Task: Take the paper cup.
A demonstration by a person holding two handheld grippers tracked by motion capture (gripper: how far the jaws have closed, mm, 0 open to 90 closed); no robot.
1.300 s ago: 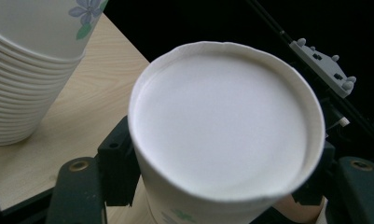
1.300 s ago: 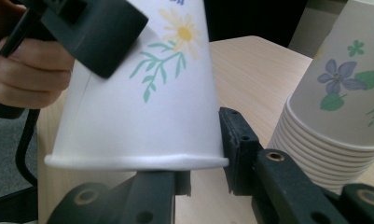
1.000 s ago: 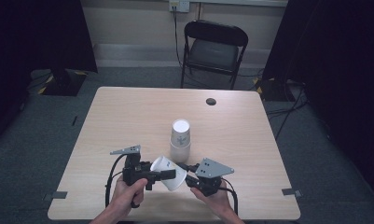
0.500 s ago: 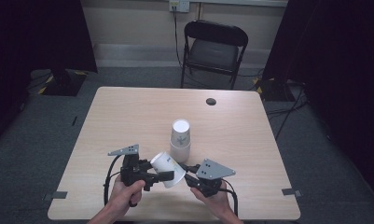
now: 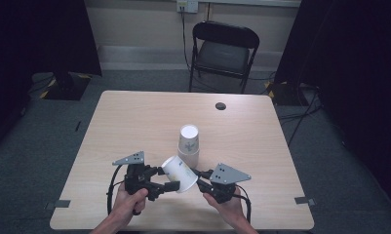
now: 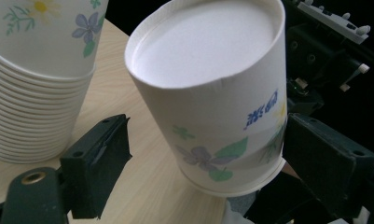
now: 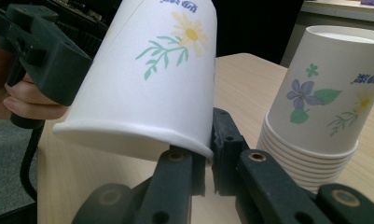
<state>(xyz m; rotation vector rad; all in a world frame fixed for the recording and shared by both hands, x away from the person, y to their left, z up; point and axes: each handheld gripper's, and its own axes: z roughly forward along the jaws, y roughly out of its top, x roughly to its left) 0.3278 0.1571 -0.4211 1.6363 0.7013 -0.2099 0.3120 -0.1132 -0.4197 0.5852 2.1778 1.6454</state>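
High view: a single paper cup is held tilted above the near edge of the table, between the two grippers, at about six o'clock from the stack of cups, with its closed base turned toward ten o'clock. The right gripper is clamped on the cup's rolled rim, the jaws pinching the thin wall between them, as is seen in the right gripper view. The left gripper has just been opening; its jaws stand wide on either side of the cup body without pressing it, as is seen in the left gripper view, where the cup sits between the pads.

The cup is judged to be very light, thin-walled and easily crushed or creased; its coated surface is probably slippery. A rim pinch is judged the stiffest hold, since the rolled edge resists buckling. A grasp across the body is better kept gentle and low, near the base, where the wall is braced.
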